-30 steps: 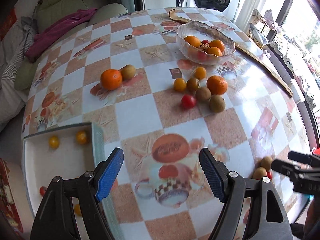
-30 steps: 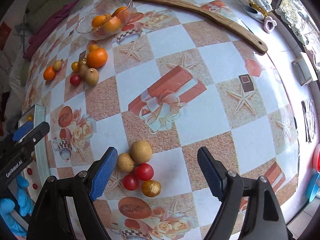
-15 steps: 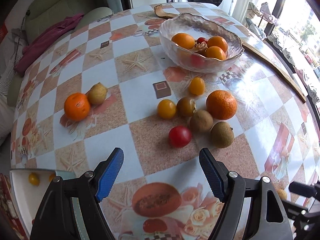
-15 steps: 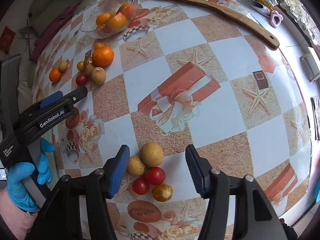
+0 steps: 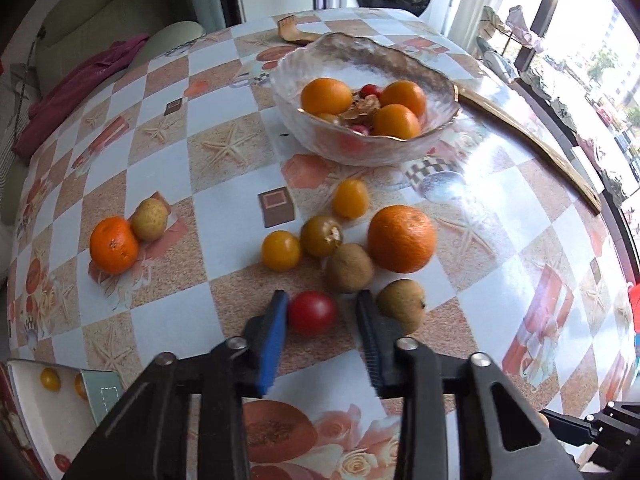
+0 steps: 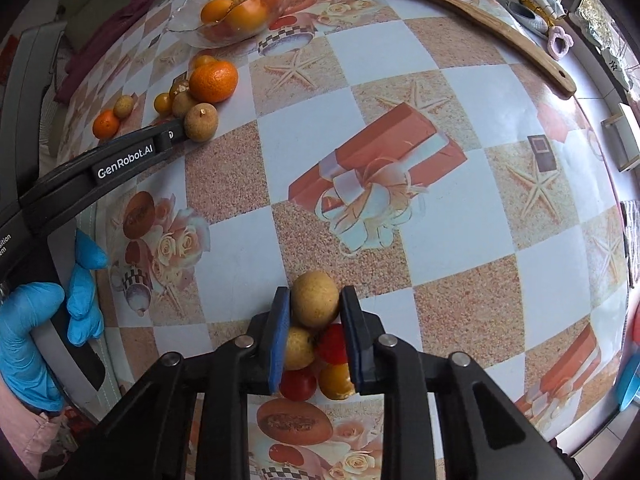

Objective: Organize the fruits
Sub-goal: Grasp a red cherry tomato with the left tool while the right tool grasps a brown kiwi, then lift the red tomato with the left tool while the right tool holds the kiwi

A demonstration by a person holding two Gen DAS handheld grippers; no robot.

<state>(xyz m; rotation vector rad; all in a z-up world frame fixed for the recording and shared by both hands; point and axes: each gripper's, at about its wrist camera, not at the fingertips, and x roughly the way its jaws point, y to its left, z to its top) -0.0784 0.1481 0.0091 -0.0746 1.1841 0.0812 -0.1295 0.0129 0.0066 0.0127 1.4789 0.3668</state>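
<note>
The coming move turns on the small red cherry tomato (image 5: pixel 312 312). It is bracketed by the left tongs (image 5: pixel 321 298) and lies dead ahead at 12 o'clock between the blue pads. The 9 o'clock pad is touching it. A sliver of gap is seen at the 3 o'clock pad, so these tongs are judged narrowed but not yet clamped. The tomato is round, so no long axis has to be matched. A brown rough-skinned fruit (image 5: pixel 401 306) sits just outside the 3 o'clock finger and could be nudged.

In the right wrist view, a tan round longan-like fruit (image 6: pixel 315 300) is pinched by the right tongs (image 6: pixel 314 292). Both pads appear pressed to its sides, and it seems to rest on the checked oilcloth surface (image 6: pixel 460 184).

Counted around the left tongs:
- one red tomato
- two yellow tomatoes
- one olive-brown fruit
- two brown fruits
- one large orange (image 5: pixel 401 239)

At 10 o'clock, well apart, one small orange (image 5: pixel 114 245) is touched by one tan fruit.

Three oranges and at least two red tomatoes are held in the clear glass bowl (image 5: pixel 304 62) at 12 o'clock. Two yellow tomatoes and one red one are seen in the white tray (image 5: pixel 24 396) at 8 o'clock.

Under the right tongs five fruits are clustered:
- two tan
- two red
- one yellow
</note>
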